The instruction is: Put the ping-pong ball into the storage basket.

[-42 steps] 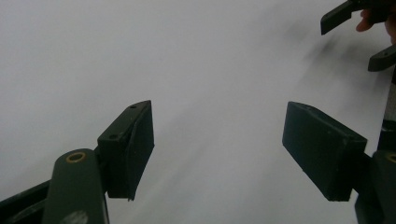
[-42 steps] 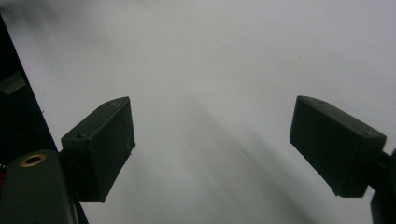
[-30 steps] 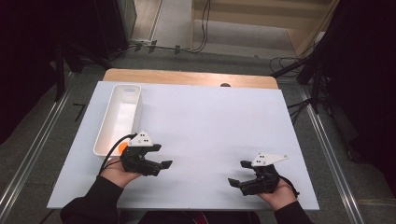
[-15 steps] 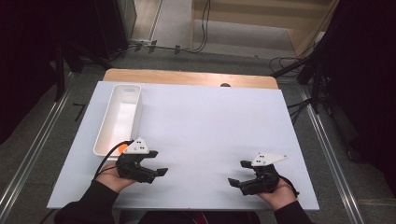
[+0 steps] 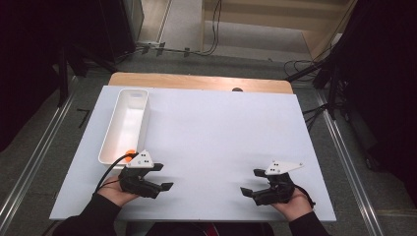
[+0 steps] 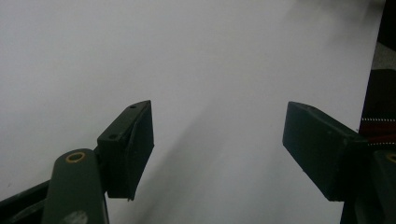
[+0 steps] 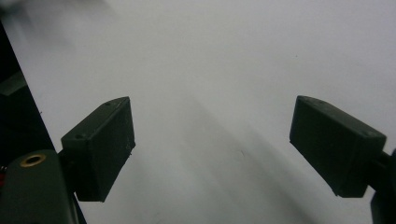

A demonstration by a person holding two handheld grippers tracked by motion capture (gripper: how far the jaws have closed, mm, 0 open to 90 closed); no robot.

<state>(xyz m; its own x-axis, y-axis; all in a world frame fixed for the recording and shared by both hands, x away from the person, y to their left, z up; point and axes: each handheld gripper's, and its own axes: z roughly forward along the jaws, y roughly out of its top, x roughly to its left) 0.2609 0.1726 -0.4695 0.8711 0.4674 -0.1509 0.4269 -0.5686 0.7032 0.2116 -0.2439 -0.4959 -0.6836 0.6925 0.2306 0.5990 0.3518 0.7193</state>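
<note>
left claw (image 5: 160,178) released, nothing in it, near tray (image 5: 114,142) | right claw (image 5: 252,183) released, apart at table (image 5: 221,128) front | orange item (image 5: 129,154) lies in tray's near end, likely dropped | claws parked

The left tongs (image 5: 161,177) at the lower left of the high view are black with a grey three-cornered plate on top and a black cable. The right tongs (image 5: 253,182) at the lower right look the same. Both sleeves are black. Each jaw arm has a small brass ring.
</note>
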